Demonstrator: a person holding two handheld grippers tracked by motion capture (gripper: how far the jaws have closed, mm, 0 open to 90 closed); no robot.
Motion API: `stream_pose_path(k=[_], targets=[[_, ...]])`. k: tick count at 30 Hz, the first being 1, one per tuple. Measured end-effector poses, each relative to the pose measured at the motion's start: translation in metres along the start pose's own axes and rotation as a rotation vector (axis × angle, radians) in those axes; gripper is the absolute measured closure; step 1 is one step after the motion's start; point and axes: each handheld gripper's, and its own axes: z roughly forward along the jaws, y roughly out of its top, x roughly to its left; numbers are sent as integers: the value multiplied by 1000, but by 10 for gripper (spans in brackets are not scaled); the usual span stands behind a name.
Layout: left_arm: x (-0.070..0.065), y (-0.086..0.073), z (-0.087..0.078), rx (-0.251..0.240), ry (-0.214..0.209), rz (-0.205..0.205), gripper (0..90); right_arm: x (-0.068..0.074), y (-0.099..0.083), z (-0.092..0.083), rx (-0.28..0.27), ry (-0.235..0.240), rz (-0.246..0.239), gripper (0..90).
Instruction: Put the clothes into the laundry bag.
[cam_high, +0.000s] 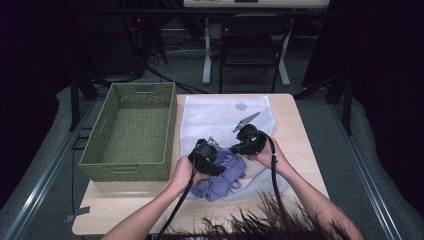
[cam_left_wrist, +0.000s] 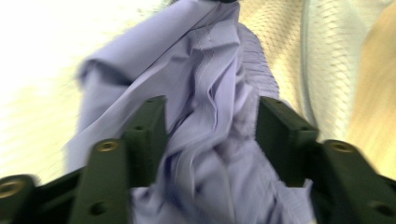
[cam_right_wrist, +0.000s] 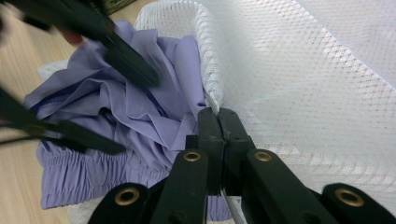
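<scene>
Sitting at the tabletop's (cam_high: 300, 150) left, a green woven basket (cam_high: 131, 131) is empty. Right of it, the left gripper (cam_left_wrist: 210, 126), jaws wide, straddles a bunched lilac garment (cam_high: 222, 175) at the near edge of a white mesh bag (cam_high: 220, 112). Farther right, the right gripper (cam_right_wrist: 218, 122) pinches the bag's rim, jaws closed.

Your left gripper (cam_left_wrist: 210, 140) view is motion-blurred; the lilac garment (cam_left_wrist: 205, 93) runs off its bottom edge, its far part hidden.
</scene>
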Motion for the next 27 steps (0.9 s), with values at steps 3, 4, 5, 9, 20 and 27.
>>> stream_pose_path(k=[3, 4, 5, 9, 20, 27], targets=[[-1, -8, -14, -6, 29, -8, 309, 0, 0, 0, 2, -5, -4, 898], [-1, -8, -14, -6, 29, -8, 279, 1, 1, -1, 2, -5, 2, 898], [-2, -14, -16, 6, 61, -18, 246, 1, 1, 0, -2, -4, 7, 898], [2, -29, -7, 47, 70, -42, 215, 1, 2, 1, 5, -4, 2, 898], [10, -36, 27, 72, 42, -41, 785, 3, 3, 2, 2, 4, 5, 898], [0, -11, 21, -22, -11, -44, 838, 7, 9, -8, -47, 17, 10, 898]])
